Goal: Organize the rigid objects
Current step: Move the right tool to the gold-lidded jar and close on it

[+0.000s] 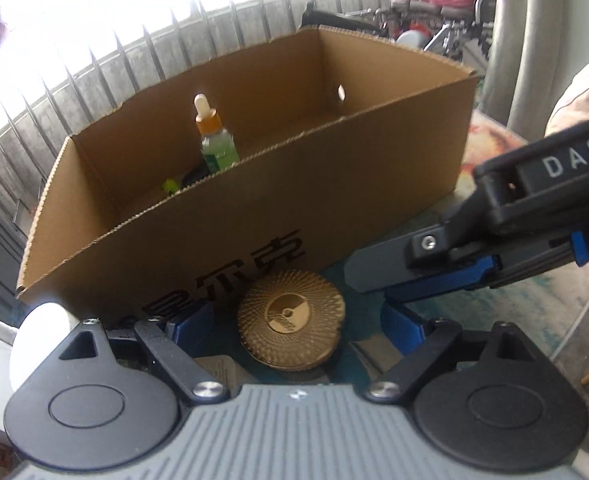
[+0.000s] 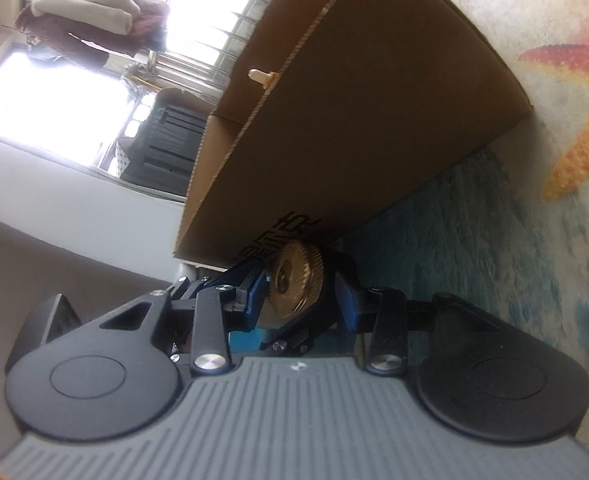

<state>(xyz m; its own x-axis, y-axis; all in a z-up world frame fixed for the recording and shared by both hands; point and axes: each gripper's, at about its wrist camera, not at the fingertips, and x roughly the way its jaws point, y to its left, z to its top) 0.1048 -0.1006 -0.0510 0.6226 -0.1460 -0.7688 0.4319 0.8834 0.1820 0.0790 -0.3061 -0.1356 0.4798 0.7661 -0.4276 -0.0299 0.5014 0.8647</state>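
Observation:
A round gold ribbed disc [image 1: 291,319] lies just in front of the open cardboard box [image 1: 334,184]. My left gripper [image 1: 294,320] is open, its blue pads on either side of the disc, apart from it. My right gripper [image 2: 300,286] is open too, its jaws spread around the same disc [image 2: 294,276]; it reaches in from the right in the left wrist view [image 1: 434,264]. Inside the box stand a green dropper bottle [image 1: 214,140] and a small yellow-green object [image 1: 170,186].
The box stands on a mat with blue water and an orange starfish print [image 2: 582,108]. A white rounded object [image 1: 42,340] sits at the left. A barred window and a wheelchair [image 1: 434,4] are behind the box.

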